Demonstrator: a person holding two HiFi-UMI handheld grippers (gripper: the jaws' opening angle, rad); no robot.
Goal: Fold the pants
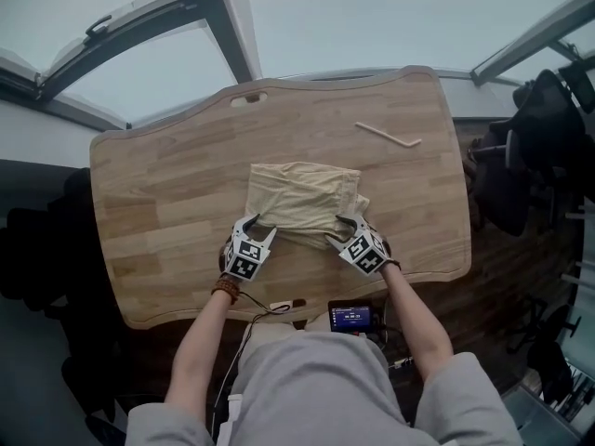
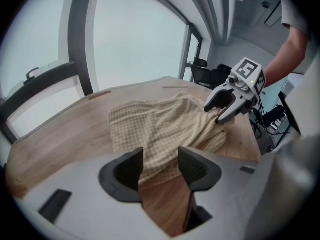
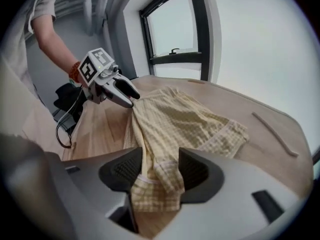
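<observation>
Head view: beige checked pants (image 1: 302,201), folded to a rough rectangle, lie mid-table on the wooden table (image 1: 158,203), a little toward its near edge. At the table's near side the left gripper (image 1: 261,227) stands at the pants' left corner, jaws spread with the cloth's edge loose between them. The right gripper (image 1: 338,230) is at the right corner, jaws also wide around a bunched hem, not pinching it.
</observation>
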